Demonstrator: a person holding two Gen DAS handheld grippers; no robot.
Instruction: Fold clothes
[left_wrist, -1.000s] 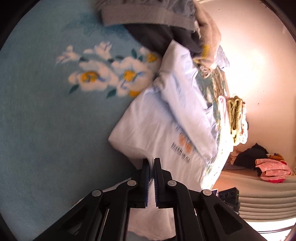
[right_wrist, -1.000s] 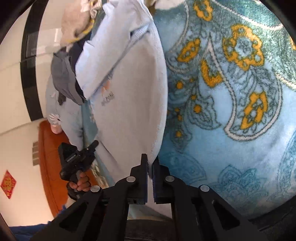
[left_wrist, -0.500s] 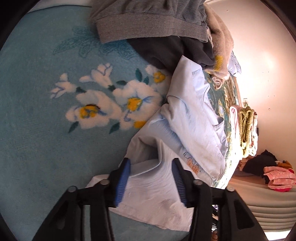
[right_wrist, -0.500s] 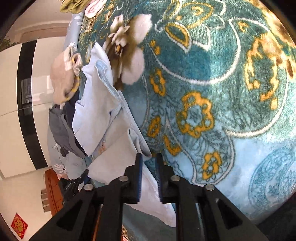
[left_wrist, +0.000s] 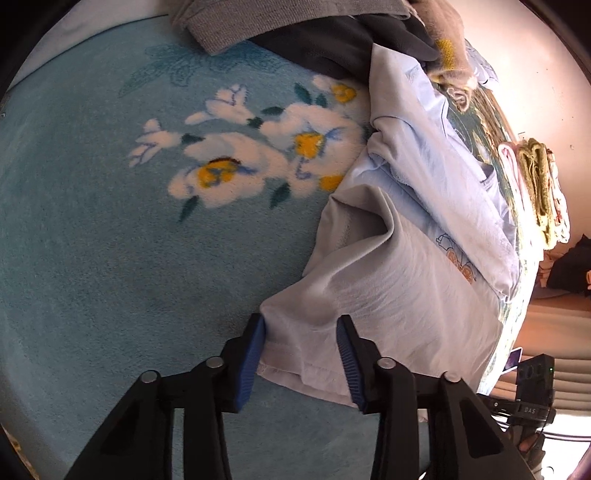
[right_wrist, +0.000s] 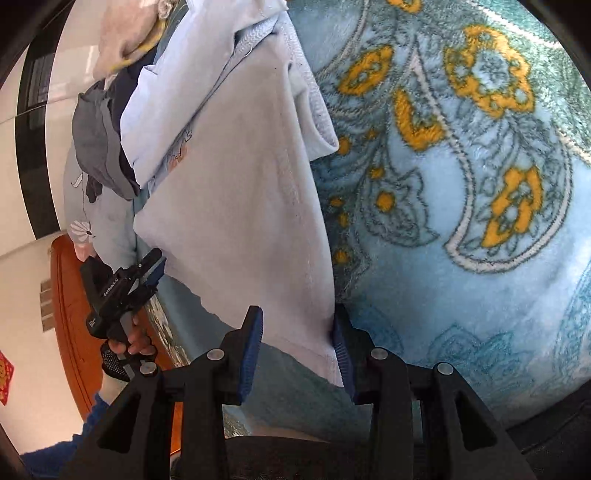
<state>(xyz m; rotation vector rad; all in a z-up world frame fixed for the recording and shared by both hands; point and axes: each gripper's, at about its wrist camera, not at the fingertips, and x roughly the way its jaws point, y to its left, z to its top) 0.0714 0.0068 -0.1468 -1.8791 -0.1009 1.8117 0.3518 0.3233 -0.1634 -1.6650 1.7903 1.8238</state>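
Pale blue cotton T-shirt with a small orange print (left_wrist: 399, 266), partly folded, lying on the light blue plush blanket with white and yellow flowers (left_wrist: 110, 240) that covers the bed, close to the bed's near edge. Long axis running away from both hands, toward the heap of grey and dark clothes (left_wrist: 314, 33) at the far side.

Left gripper (left_wrist: 301, 354): jaws half wide and closing, one hem corner of the shirt between them, pads apparently not pressing yet. Right gripper (right_wrist: 297, 350): jaws half wide and opening, the other hem corner between them, one pad touching the cloth edge. Both hands equally near, one at each corner of the same near hem.

Probably next: closing on both corners and carrying the hem forward along the long axis.
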